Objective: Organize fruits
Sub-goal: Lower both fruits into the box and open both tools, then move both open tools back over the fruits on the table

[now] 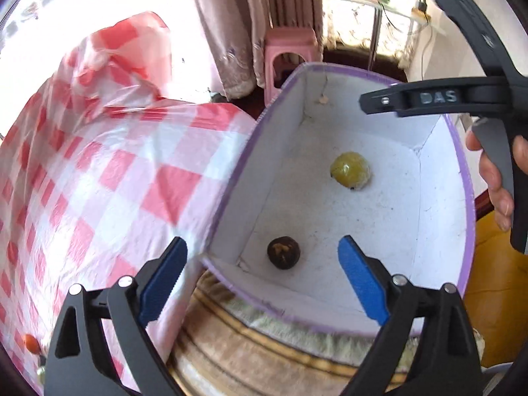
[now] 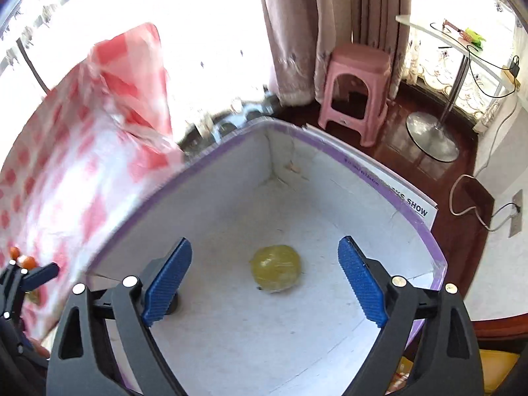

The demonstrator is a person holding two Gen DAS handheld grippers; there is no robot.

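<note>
round yellow fruit (image 2: 276,273) on white cardboard box (image 2: 330,198) floor.

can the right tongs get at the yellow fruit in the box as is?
Probably yes. The right tongs hang open over the open-topped box, with the yellow fruit between the fingers' lines and nothing above it.

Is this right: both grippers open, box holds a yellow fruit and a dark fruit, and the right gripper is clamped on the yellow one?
Not quite. The right gripper is open and holds nothing: in the right wrist view the yellow fruit lies on the box floor between the spread fingers, untouched. The rest stands: the left gripper is open, and the dark fruit is in the box.
</note>
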